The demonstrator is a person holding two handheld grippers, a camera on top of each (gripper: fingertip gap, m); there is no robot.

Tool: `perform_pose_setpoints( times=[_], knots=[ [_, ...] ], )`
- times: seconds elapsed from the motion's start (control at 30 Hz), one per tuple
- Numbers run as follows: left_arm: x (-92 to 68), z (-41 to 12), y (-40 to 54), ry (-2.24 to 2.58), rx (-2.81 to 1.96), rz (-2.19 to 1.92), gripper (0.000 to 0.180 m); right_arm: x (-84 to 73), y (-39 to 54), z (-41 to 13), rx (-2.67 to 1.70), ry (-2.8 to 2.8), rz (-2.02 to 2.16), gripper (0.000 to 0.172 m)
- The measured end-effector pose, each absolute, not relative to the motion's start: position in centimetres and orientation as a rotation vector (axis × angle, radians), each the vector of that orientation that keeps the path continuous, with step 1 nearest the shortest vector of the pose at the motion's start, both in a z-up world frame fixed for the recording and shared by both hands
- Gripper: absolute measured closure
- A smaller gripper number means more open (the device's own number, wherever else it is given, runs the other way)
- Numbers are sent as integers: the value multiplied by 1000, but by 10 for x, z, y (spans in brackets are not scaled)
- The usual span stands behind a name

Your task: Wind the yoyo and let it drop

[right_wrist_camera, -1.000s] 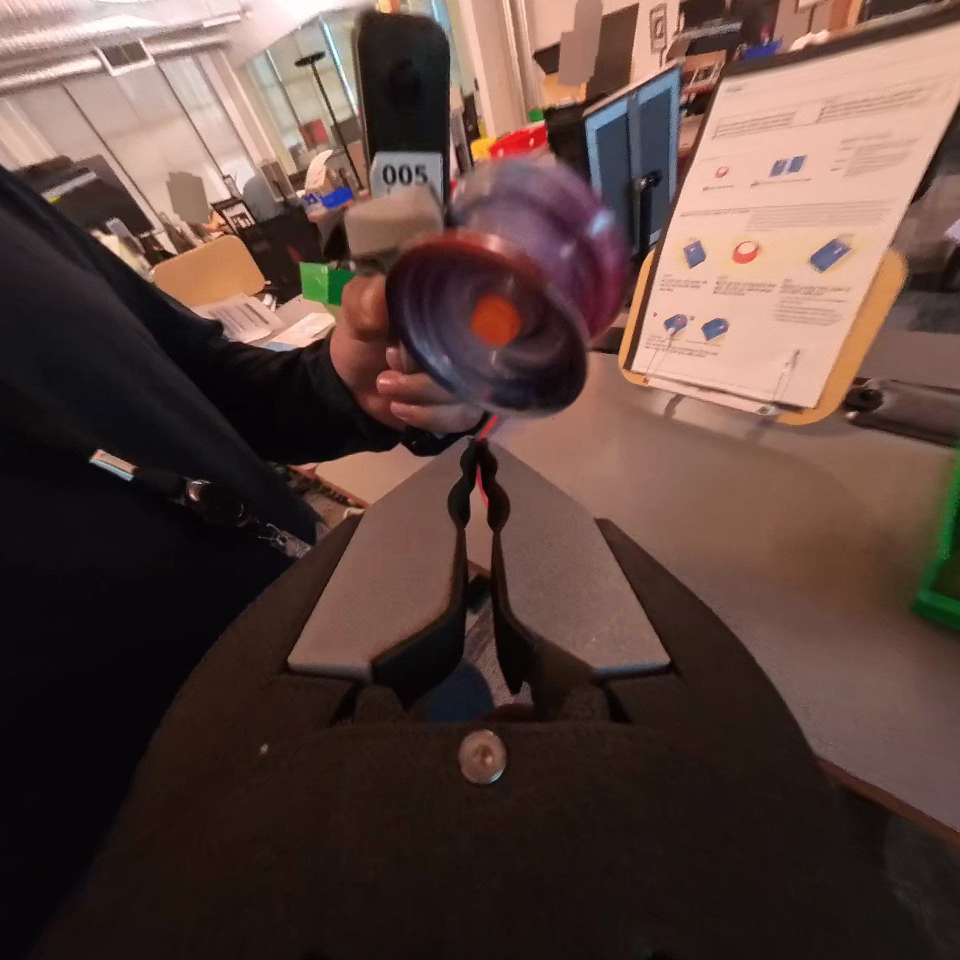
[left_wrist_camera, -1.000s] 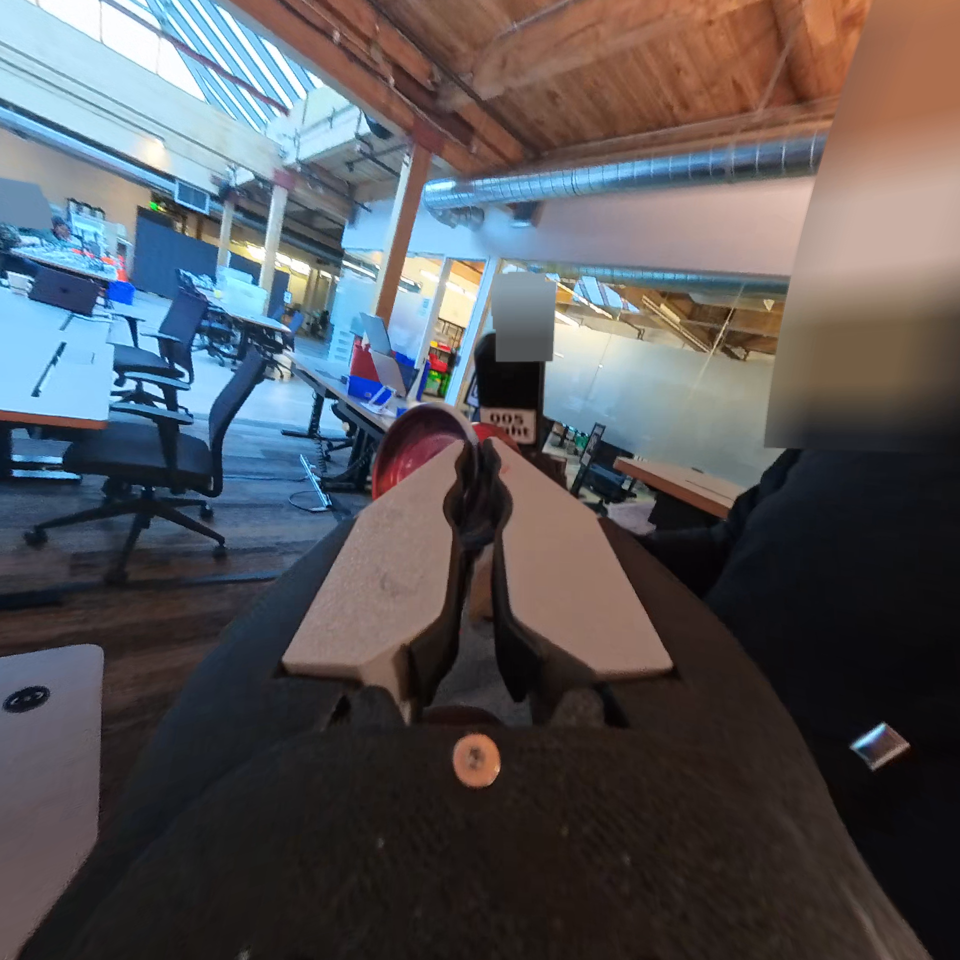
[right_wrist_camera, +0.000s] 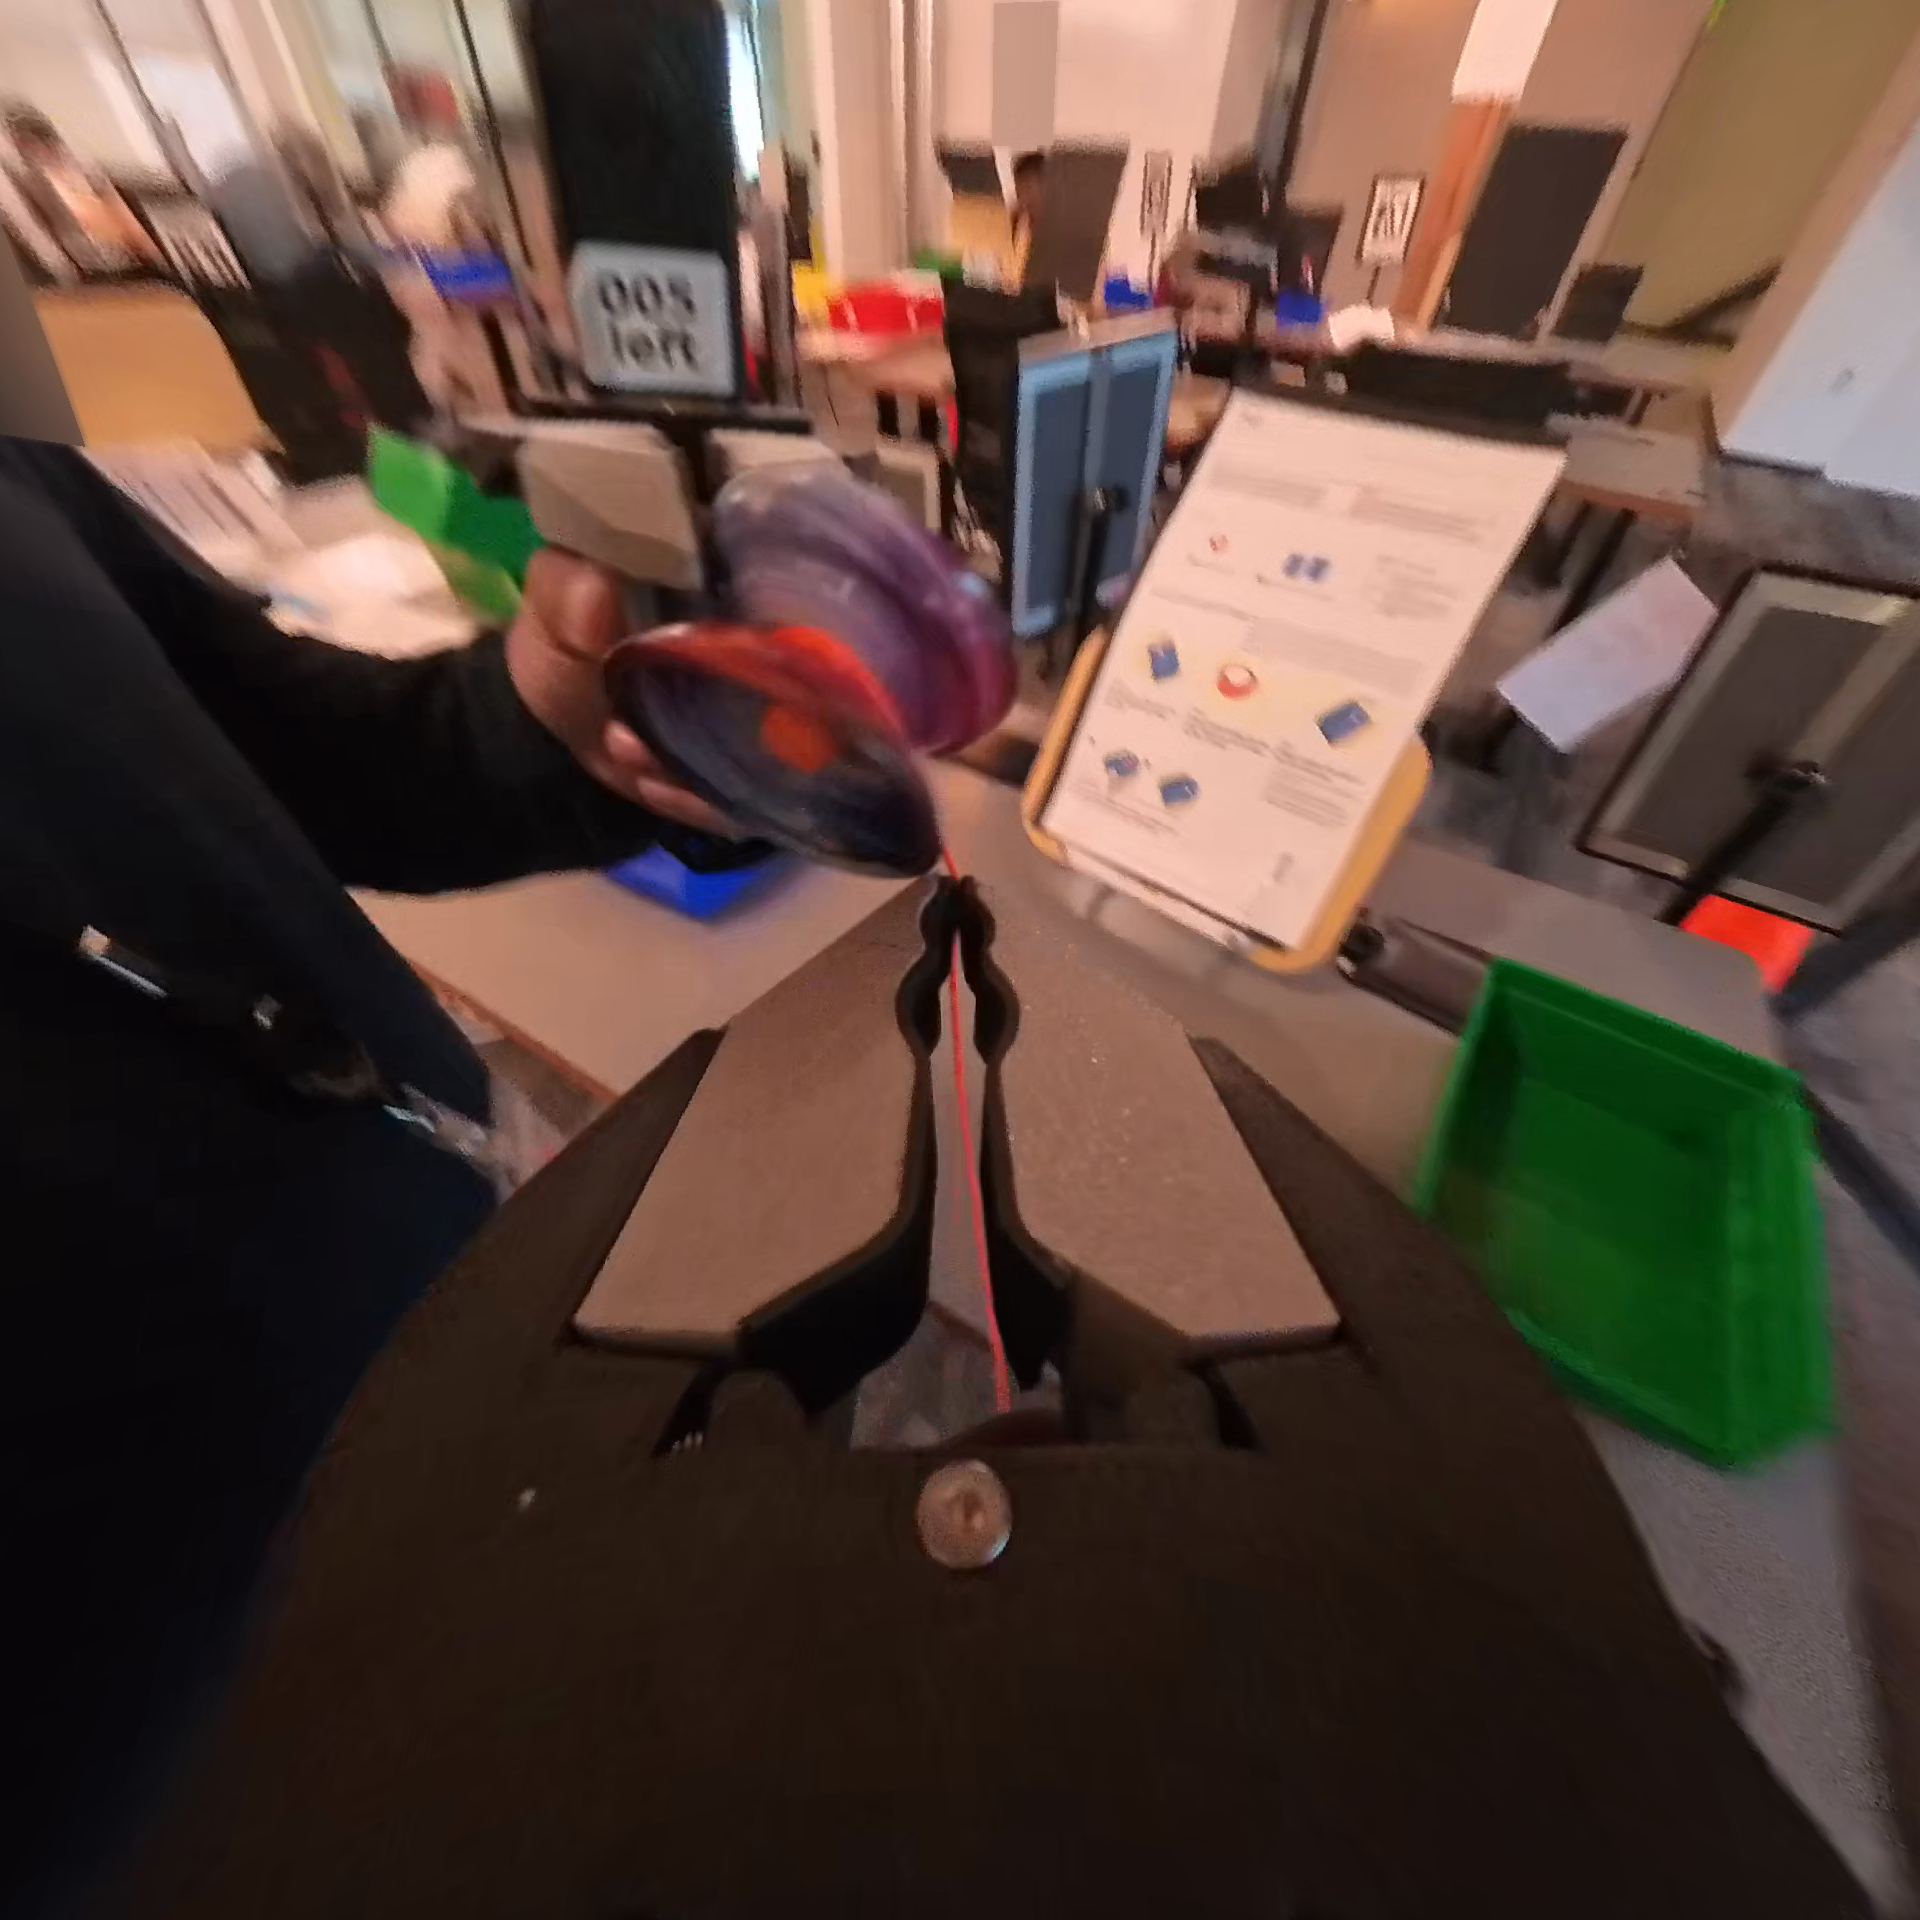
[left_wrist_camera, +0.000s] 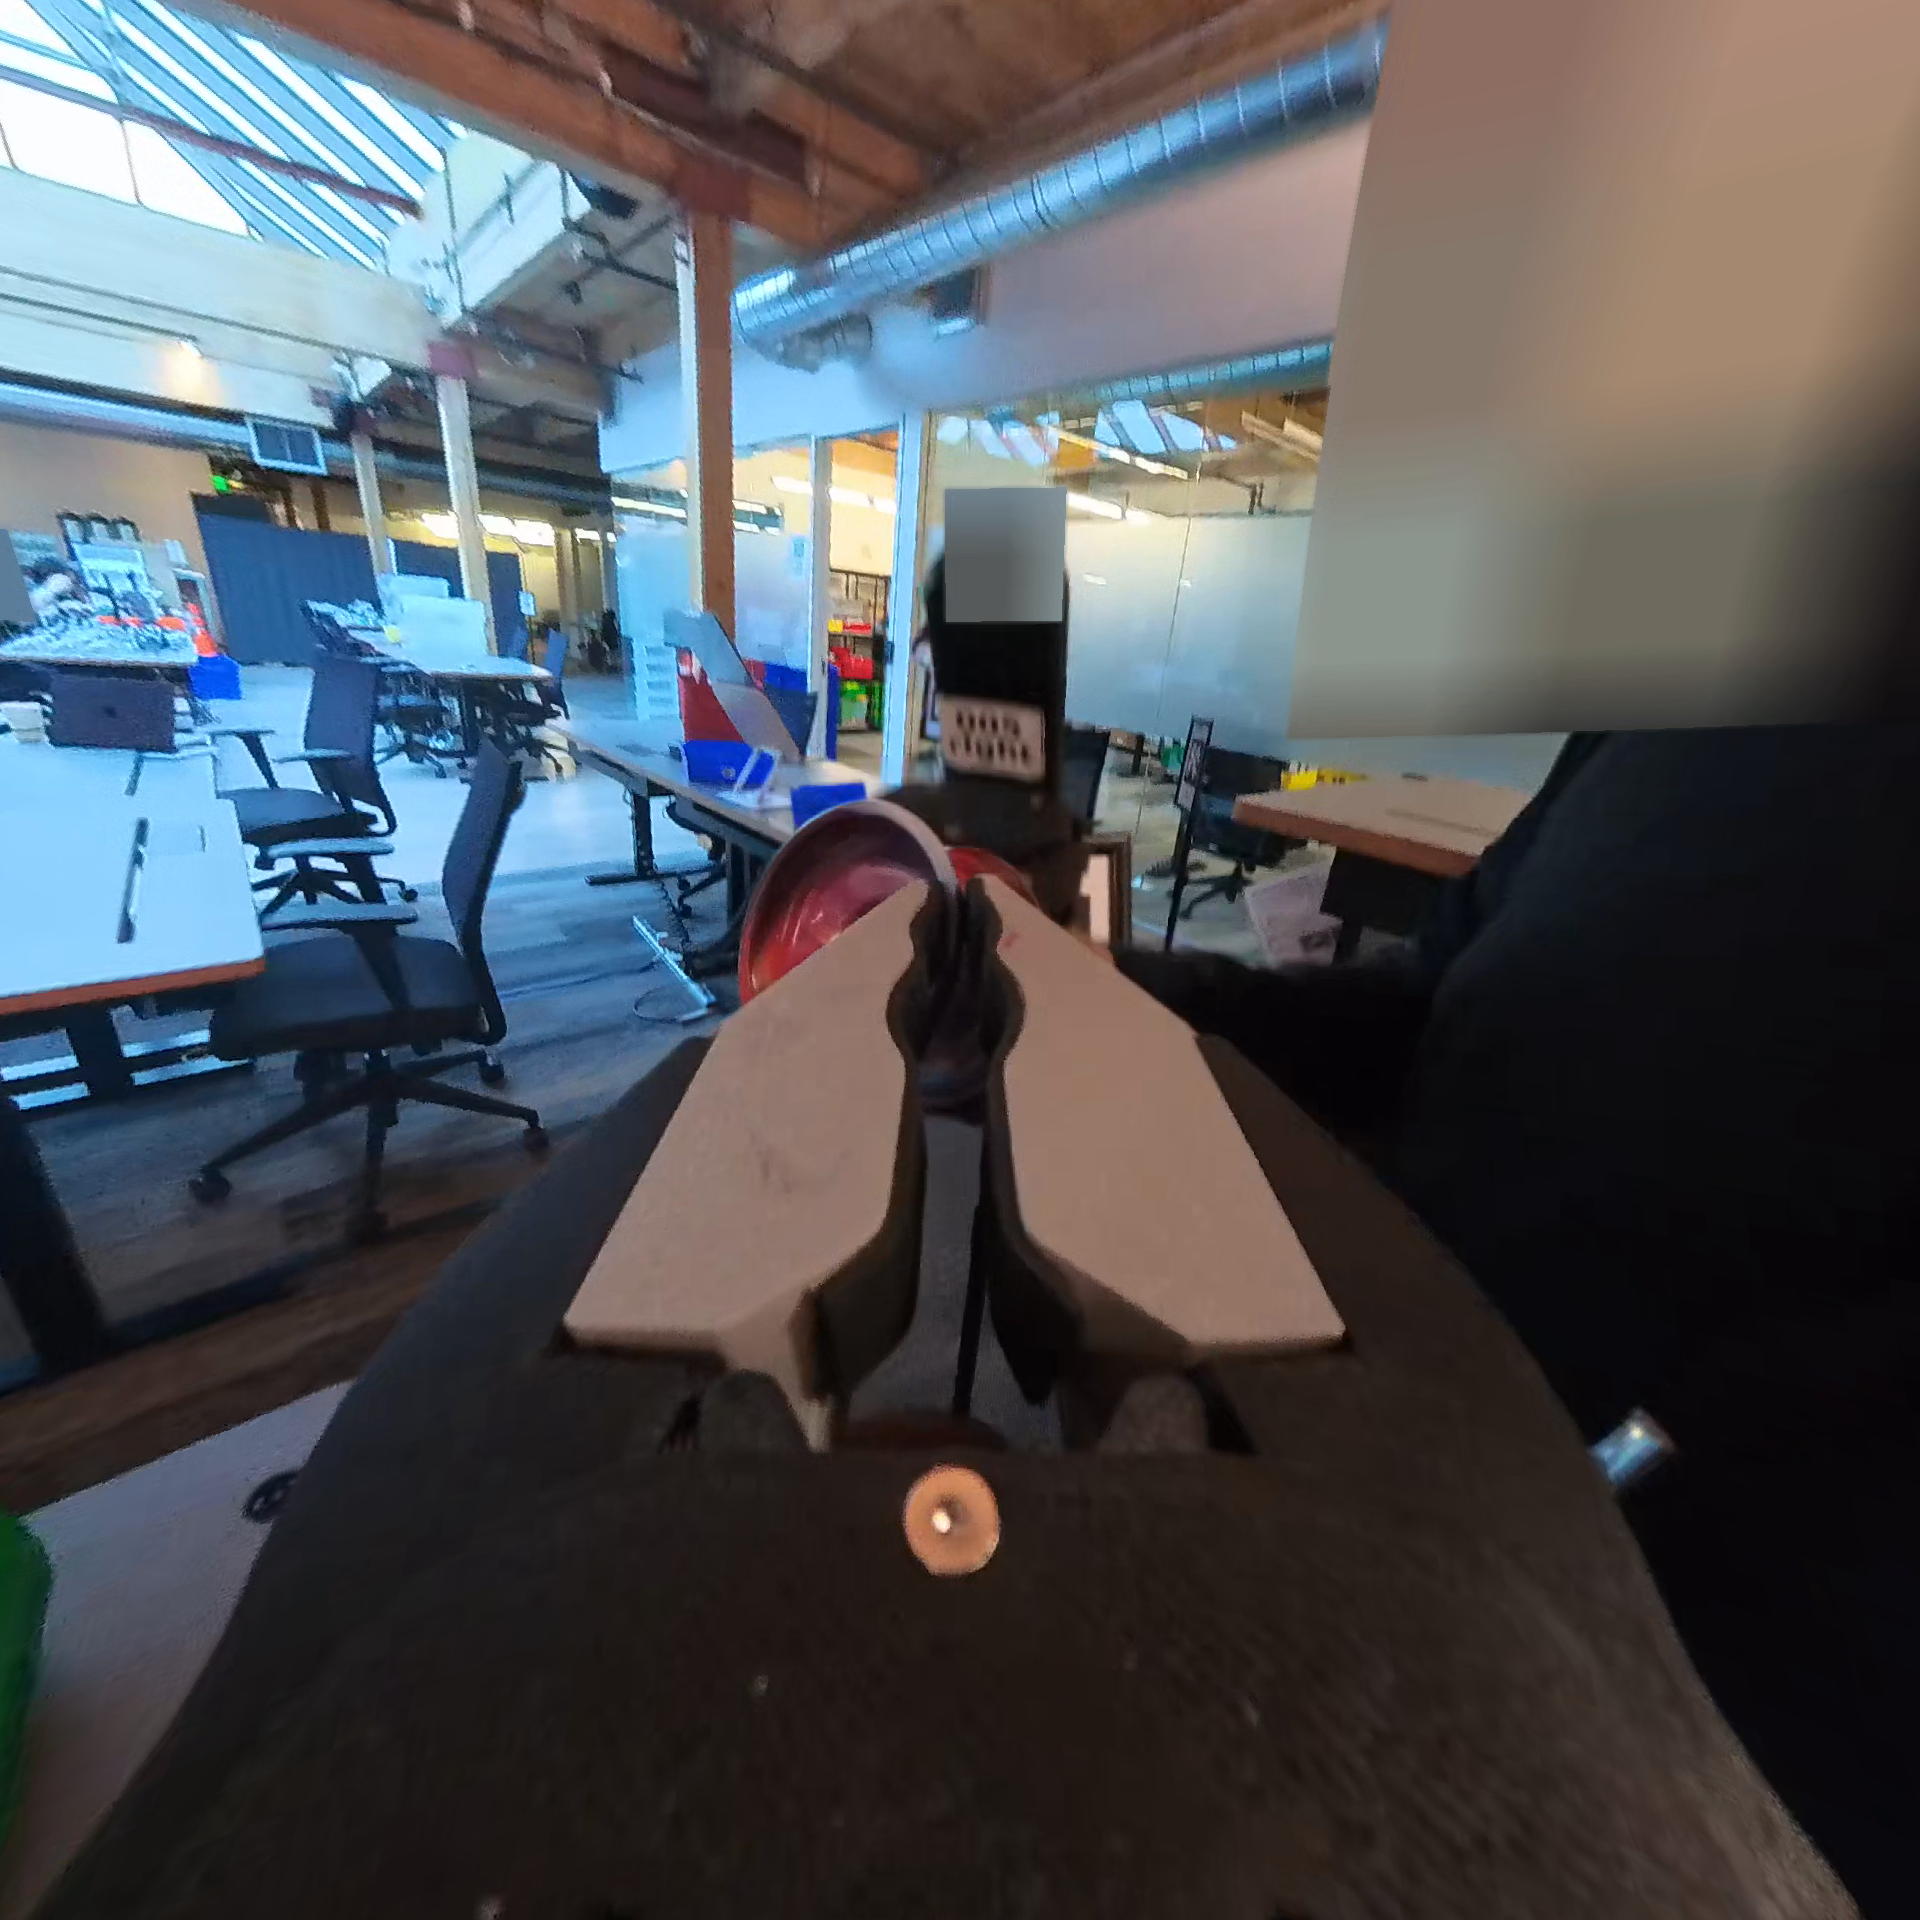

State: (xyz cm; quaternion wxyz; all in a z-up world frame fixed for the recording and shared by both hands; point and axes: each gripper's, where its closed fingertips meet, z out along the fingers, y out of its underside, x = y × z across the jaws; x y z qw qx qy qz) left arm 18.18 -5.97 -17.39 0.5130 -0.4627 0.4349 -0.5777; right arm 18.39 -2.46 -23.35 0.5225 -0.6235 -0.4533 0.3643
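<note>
Pinching the red string point(right_wrist_camera: 961, 1091) between closed fingertips, the right tool point(right_wrist_camera: 954, 896) sits just below the red-and-purple yoyo point(right_wrist_camera: 821, 717), which the left tool point(left_wrist_camera: 961, 914) clamps by its rim above the grey tabletop point(right_wrist_camera: 1195, 997). To the right on that tabletop stands a green bin point(right_wrist_camera: 1621, 1216), its contents hidden, with an instruction sheet on a clipboard point(right_wrist_camera: 1278, 675) propped behind. Farther off lie office chairs point(left_wrist_camera: 353, 977), long desks point(left_wrist_camera: 114, 883) and a wooden ceiling point(left_wrist_camera: 644, 94).
</note>
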Motion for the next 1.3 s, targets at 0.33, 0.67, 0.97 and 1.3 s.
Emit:
perform_pose_setpoints(
  times=[0.33,0.67,0.97,1.3],
  knots=[
    [169,-157,-18,864,-1110,-1151,180,141,-63,-258,-1516,-1051,1166,172],
    [196,-234,-12,1143,-1267,-755,179,184,-54,-207,-1462,-1137,814,172],
    [198,-199,-79,1187,-1052,-1259,179,223,-16,-222,-1538,-1039,746,172],
    [187,-181,-47,947,-1111,-1211,178,155,-59,-264,-1544,-958,1186,172]
  ],
)
